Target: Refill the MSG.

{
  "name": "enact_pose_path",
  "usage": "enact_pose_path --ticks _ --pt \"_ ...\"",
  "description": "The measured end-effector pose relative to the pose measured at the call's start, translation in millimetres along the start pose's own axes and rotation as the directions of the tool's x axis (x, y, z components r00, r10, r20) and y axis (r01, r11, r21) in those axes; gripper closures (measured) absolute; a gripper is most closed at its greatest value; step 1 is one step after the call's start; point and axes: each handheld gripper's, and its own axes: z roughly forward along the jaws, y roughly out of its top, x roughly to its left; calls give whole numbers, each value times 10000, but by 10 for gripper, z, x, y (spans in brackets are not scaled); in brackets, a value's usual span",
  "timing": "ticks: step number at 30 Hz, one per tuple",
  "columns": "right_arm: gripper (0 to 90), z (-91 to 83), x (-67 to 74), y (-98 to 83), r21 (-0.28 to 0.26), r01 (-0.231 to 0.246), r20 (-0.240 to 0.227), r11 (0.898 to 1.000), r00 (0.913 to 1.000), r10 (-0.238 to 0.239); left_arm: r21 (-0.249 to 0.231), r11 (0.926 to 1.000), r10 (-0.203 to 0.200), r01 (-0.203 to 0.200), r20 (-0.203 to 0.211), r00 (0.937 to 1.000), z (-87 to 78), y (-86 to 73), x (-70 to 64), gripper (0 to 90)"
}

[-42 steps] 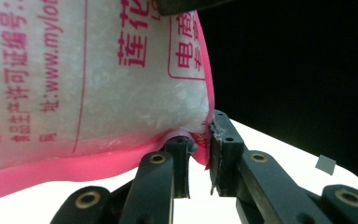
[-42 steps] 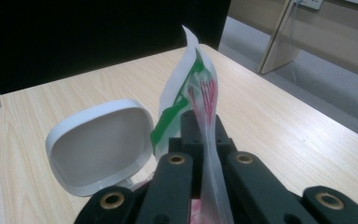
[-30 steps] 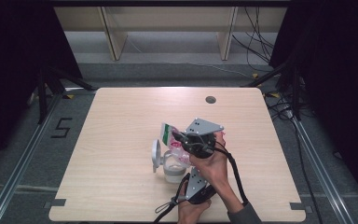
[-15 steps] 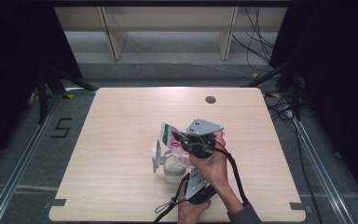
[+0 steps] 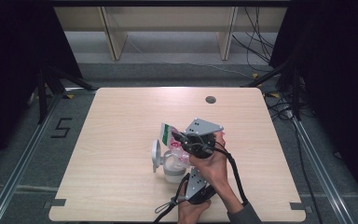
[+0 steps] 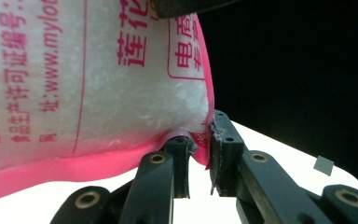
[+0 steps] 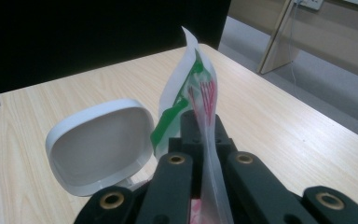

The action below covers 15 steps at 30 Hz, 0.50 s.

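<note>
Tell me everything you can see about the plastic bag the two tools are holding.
The bag is a soft clear plastic pouch with a pink edge, pink Chinese print and a green patch near its top. It looks filled with white grains. It is held tilted above the open white container on the table. The left tool pinches its pink lower corner, and the right tool is shut on its thin upper edge.

White pouch (image 6: 98, 84) with pink edging, pink lettering and a green stripe; white lid (image 7: 100, 144); pale wood-grain bench (image 5: 121, 121); black jaws.
</note>
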Motion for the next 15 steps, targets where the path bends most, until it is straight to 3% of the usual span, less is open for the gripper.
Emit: enact_pose_path --ticks 9,10,12,13,14,15 --pt "900 -3 2 4 83 -39 -98 10000 9999 40 10 10000 -11 11 17 10000 0 2 0 789" --pt "900 -3 5 4 84 -56 -120 9999 9999 57 -625 9955 -705 711 124 9974 40 -1 -56 789" --pt "900 -10 5 8 116 6 -120 9999 9999 -5 -622 9956 -692 698 108 9975 36 0 -56 789" --pt "900 -11 5 11 113 -31 -138 9999 9999 32 -16 10000 28 -28 9 10000 -3 3 2 789" --pt "900 -10 3 10 111 -26 -136 9999 9999 28 -32 10000 -27 27 50 10000 0 3 2 789" --pt "900 -9 5 10 124 -11 -119 9999 9999 12 -534 9967 -603 611 164 9980 34 1 -43 790"
